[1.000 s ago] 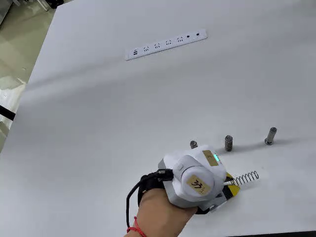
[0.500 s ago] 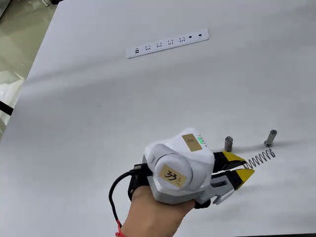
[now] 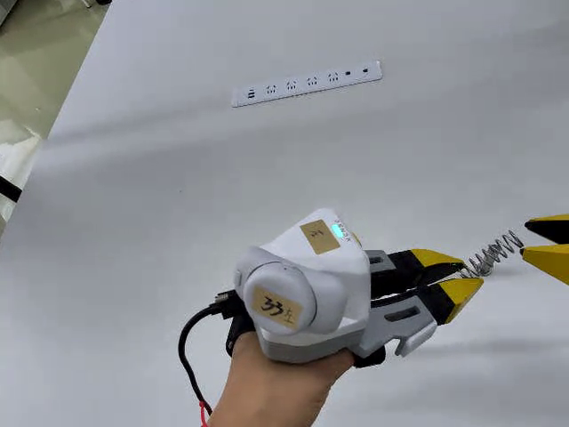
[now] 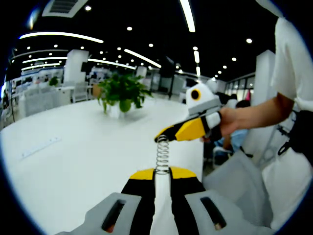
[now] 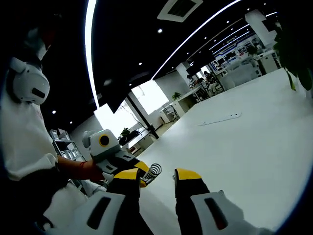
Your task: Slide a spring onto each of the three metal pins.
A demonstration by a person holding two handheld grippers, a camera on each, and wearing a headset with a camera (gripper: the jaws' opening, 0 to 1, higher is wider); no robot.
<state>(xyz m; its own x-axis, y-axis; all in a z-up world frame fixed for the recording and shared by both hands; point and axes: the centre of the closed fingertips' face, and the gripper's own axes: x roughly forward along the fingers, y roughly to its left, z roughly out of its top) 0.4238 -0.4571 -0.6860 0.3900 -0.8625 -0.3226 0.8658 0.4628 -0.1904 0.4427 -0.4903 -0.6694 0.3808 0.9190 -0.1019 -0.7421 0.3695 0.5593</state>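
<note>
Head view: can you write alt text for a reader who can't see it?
A hand holds the left gripper over a white table, its yellow-tipped jaws shut on one end of a spring. The spring's free end points at the open jaws of the right gripper at the right edge; a white power strip lies farther back.

Soft, even light washes the white table (image 3: 178, 222) in the head view; a broad pale shadow band crosses its far half, and a fainter one lies under the left gripper (image 3: 468, 276). Both gripper views bow hard toward the edges (fisheye lenses) and are dark overhead between strip lights (image 4: 188, 14) that flare white. A window (image 5: 146, 98) burns out in the right gripper view. The spring (image 4: 162, 154) is sharp.
</note>
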